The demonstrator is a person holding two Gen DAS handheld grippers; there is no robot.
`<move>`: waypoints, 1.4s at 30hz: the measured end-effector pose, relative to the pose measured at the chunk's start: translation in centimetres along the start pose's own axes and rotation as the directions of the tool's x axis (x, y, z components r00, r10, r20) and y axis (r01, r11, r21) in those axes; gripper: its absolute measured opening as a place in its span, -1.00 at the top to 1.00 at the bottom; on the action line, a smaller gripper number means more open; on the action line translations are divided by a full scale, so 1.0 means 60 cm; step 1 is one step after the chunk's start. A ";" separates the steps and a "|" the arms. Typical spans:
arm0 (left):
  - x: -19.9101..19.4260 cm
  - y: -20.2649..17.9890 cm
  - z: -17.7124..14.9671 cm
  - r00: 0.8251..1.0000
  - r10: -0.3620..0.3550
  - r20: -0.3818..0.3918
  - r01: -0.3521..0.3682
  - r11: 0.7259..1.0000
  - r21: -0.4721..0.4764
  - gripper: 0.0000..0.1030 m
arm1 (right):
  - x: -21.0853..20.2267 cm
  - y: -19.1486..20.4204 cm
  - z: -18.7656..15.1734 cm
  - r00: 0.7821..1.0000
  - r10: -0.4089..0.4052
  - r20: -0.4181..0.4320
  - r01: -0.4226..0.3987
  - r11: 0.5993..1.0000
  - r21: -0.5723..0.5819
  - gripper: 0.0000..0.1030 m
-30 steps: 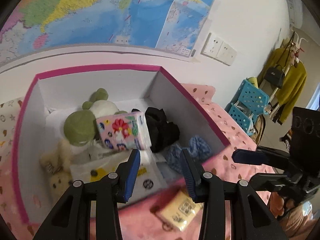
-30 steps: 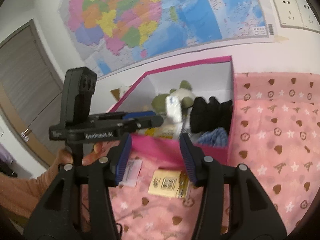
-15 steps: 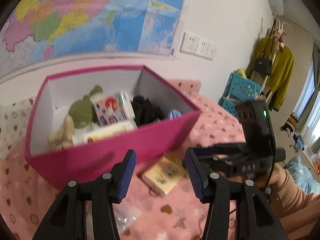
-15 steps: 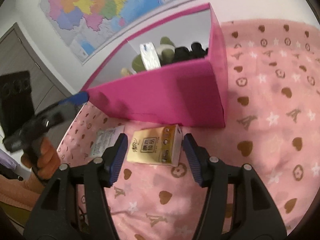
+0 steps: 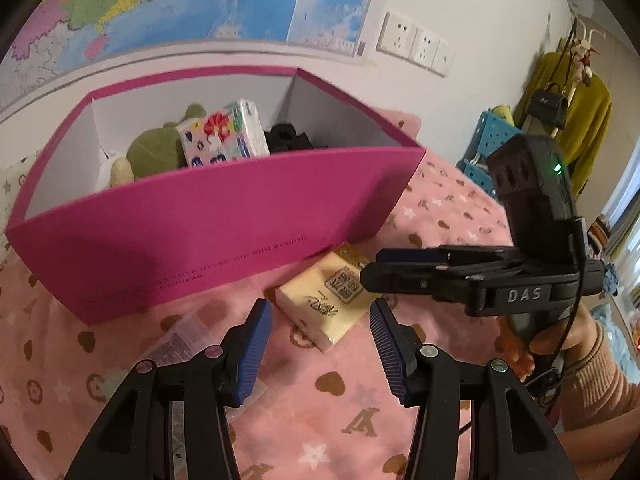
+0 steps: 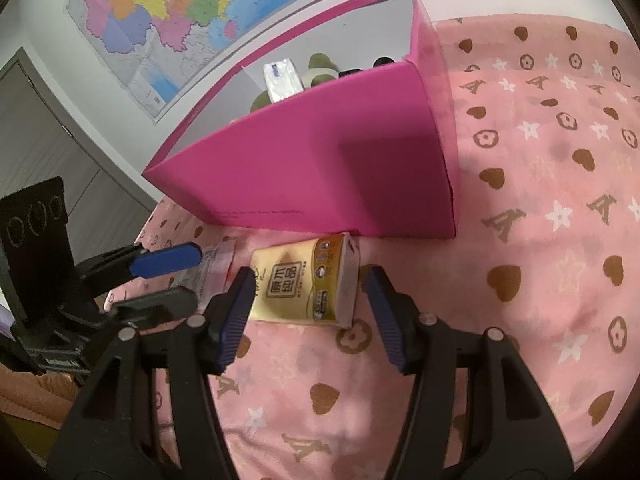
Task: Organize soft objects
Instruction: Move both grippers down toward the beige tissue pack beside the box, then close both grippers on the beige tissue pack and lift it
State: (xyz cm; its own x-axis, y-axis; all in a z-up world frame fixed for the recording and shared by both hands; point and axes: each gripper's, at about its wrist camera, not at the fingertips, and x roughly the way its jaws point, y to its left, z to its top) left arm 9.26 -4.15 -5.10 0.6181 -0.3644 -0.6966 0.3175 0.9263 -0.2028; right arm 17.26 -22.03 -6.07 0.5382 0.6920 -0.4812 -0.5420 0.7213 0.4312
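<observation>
The yellow plastic-wrapped tissue pack (image 6: 306, 282) lay flat on the pink heart-and-star printed bed cover (image 6: 540, 240), just in front of the magenta cardboard box (image 6: 320, 160). A second earlier both cameras had looked into that box from above; now they sat low before its front wall, and the right hand-held gripper (image 6: 308, 312) had dropped until its ribbed blue pads flanked the pack, jaws open, not yet pressing it. That likely set up the next pick. The left hand-held gripper (image 5: 320, 350) hovered open and empty just short of the pack, over a thin clear sachet (image 5: 180, 346). Inside the box stood a floral tissue pack (image 5: 224, 136), a green plush toy (image 5: 154, 152) and black fabric (image 5: 286, 140).
</observation>
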 end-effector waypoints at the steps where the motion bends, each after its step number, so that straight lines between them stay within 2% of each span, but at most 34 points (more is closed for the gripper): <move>1: 0.005 -0.001 -0.001 1.000 -0.004 -0.009 0.004 1.000 0.000 -0.01 | 0.001 -0.001 0.000 1.000 -0.002 0.000 0.002 1.000 0.001 -0.16; 7: 0.028 0.014 -0.006 0.998 -0.019 -0.056 0.017 0.999 -0.040 0.04 | 0.011 -0.001 0.002 1.000 -0.005 -0.006 0.005 1.000 0.006 -0.16; 13: 0.039 0.024 -0.011 0.995 -0.063 -0.078 0.056 0.995 -0.080 0.29 | 0.020 0.003 -0.001 1.000 0.010 -0.011 -0.010 1.000 -0.002 -0.14; 15: 0.042 0.021 -0.012 0.992 -0.085 -0.089 0.078 0.993 -0.084 0.35 | 0.023 0.005 -0.004 1.000 0.014 -0.020 -0.014 1.000 -0.007 -0.05; 17: 0.043 0.019 -0.012 0.992 -0.084 -0.093 0.076 0.994 -0.082 0.36 | 0.024 0.009 -0.010 1.000 0.011 -0.027 -0.012 1.000 -0.011 0.04; 22: 0.035 0.013 -0.017 0.989 -0.108 -0.098 0.101 0.992 -0.075 0.36 | 0.013 0.017 -0.024 1.000 -0.001 -0.022 0.001 1.000 -0.013 0.04; 26: 0.028 0.003 -0.025 0.989 -0.098 -0.107 0.094 0.995 -0.046 0.35 | 0.003 0.023 -0.036 0.999 0.004 -0.034 -0.004 1.000 -0.011 0.04; 35: 0.030 0.013 -0.027 0.988 -0.115 -0.107 0.106 0.991 -0.082 0.35 | -0.008 0.018 -0.047 1.000 0.021 -0.017 -0.021 1.000 0.015 0.04; 38: 0.031 0.010 -0.029 0.988 -0.115 -0.106 0.107 0.991 -0.082 0.36 | -0.001 0.018 -0.051 0.999 0.022 -0.025 -0.021 1.000 0.017 0.20; 42: 0.027 0.008 -0.031 0.987 -0.120 -0.104 0.112 0.990 -0.085 0.36 | -0.001 0.018 -0.055 1.000 0.016 -0.021 -0.016 1.000 0.016 0.26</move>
State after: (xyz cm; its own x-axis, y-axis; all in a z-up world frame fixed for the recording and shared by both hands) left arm 9.09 -4.11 -7.58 0.4974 -0.4612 -0.7348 0.3220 0.8846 -0.3372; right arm 14.50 -21.37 -8.10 0.5161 0.7027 -0.4898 -0.5403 0.7107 0.4505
